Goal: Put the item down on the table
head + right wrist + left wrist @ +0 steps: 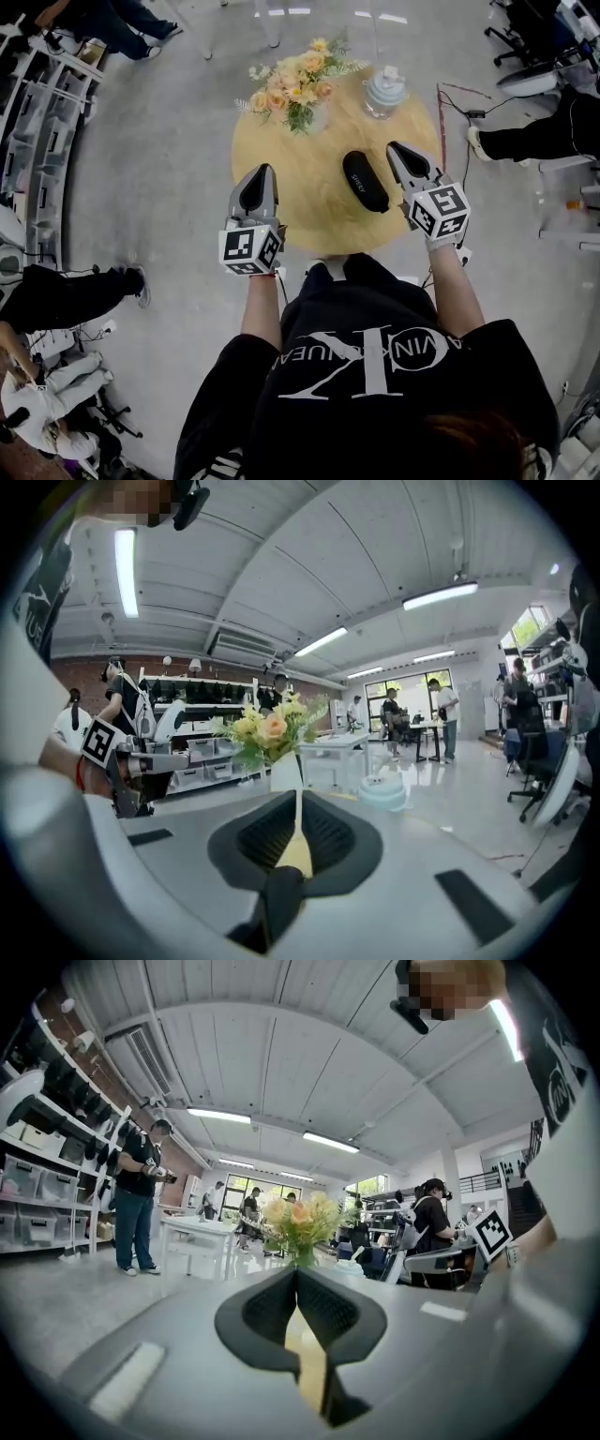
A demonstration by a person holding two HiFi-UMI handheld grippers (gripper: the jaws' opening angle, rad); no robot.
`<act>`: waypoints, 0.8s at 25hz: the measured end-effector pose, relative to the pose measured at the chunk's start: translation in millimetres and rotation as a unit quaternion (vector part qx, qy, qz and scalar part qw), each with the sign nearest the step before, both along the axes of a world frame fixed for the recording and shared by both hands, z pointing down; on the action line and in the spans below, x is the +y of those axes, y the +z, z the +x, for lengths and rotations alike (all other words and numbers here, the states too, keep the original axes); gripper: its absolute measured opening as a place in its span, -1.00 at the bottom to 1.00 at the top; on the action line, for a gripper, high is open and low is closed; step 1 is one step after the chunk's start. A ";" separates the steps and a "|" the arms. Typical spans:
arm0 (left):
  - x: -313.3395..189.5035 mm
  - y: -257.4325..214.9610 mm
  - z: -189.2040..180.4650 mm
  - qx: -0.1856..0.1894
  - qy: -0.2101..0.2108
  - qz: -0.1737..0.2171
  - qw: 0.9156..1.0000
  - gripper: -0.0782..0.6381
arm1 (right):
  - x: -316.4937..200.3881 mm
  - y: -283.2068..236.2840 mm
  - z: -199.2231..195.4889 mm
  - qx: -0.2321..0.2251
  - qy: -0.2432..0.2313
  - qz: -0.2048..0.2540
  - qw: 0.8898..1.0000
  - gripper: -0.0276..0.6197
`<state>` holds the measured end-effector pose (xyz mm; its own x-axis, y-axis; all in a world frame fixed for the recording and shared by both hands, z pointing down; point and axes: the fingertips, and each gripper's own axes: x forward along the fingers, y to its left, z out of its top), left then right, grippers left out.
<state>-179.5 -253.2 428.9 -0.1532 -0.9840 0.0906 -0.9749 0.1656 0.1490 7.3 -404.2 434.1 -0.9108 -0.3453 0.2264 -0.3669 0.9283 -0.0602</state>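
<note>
A black oblong case (pixel 366 181) lies flat on the round wooden table (pixel 309 211), just left of my right gripper (pixel 394 146). That gripper is shut, its jaws meeting with nothing between them, and it stands apart from the case. In the right gripper view the jaws (pixel 298 799) meet in front of the flowers (pixel 272 731). My left gripper (pixel 266 169) hovers over the table's near left part, also shut and empty. Its closed jaws (pixel 298 1274) point at the flowers (pixel 298 1222). The case shows in neither gripper view.
A vase of yellow and peach flowers (pixel 295 89) and a pale blue lidded container (pixel 384 91) stand at the table's far side. Shelving (pixel 37 103) lines the left. A cable (pixel 459 103) runs on the floor at the right, and seated people's legs (pixel 525 141) are nearby.
</note>
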 end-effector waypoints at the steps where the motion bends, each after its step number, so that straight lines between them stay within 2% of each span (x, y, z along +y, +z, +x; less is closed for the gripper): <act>1: 0.3 -3.8 -1.8 -0.003 -0.003 0.004 1.000 -0.74 | -1.2 -4.7 -0.1 -0.006 0.002 0.003 1.000 -0.82; 11: 5.3 -34.8 -13.6 -0.032 -0.022 0.033 0.999 -0.74 | -1.8 -40.9 -3.2 -0.038 0.006 0.041 0.998 -0.83; 20: 9.6 -55.2 -21.3 -0.043 -0.035 0.053 0.997 -0.74 | -1.0 -59.5 -5.6 -0.054 0.010 0.056 0.997 -0.83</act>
<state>-200.8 -243.6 373.7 -0.2251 -0.9739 -0.0293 -0.9714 0.2219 0.0847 1.7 -405.3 374.6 -0.9207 -0.3805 0.0868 -0.3817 0.9243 0.0029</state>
